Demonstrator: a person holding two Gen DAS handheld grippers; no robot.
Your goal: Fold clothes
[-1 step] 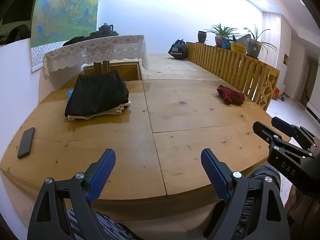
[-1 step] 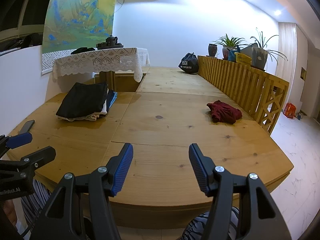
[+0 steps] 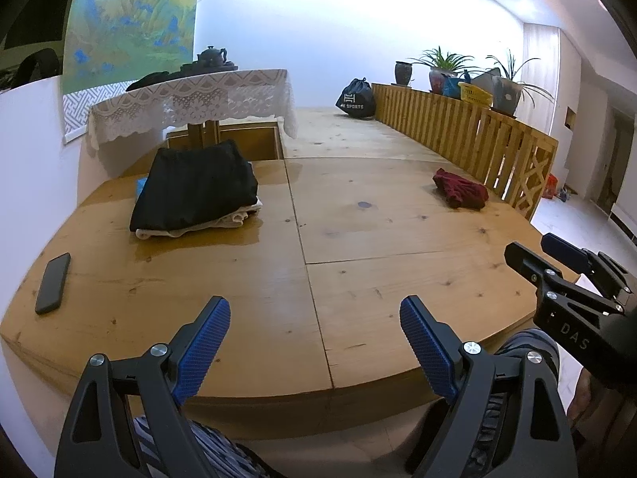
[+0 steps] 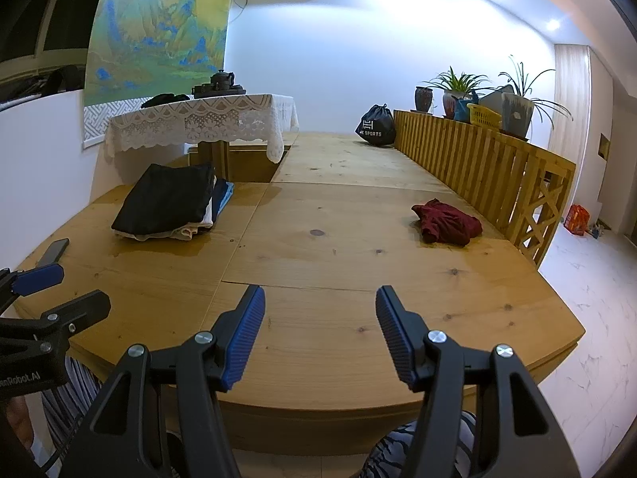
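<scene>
Item 1: large honey-coloured wooden plank platform (image 3: 239, 279), serving as the work surface and filling both views.

Item 2: left gripper (image 3: 314, 342), black frame with ribbed blue pads, hovering over the platform's near edge. Its jaws are standing wide apart with nothing between them.

Item 3: right gripper (image 4: 320, 330), same build, hovering over the near edge to the right of the left one. Its jaws are parted, somewhat narrower than the left pair, and gripping nothing.

Item 4: crumpled dark red garment (image 4: 446, 221), lying unfolded on the far right of the platform, just beside the slatted wooden railing (image 4: 477, 159). Well apart from both grippers.

Item 5: stack of folded clothes topped by a black garment (image 3: 195, 187), with cream and blue layers showing beneath, sitting on the far left of the platform.

Item 6: flat dark smartphone (image 3: 53, 283), lying near the platform's left edge, nearer than the stack.

Item 7: small table draped in a white lace cloth (image 4: 199, 123), standing behind the stack and bearing a dark teapot (image 4: 222, 79).

Item 8: black drawstring sports bag (image 4: 376, 127), resting at the platform's far end.
</scene>
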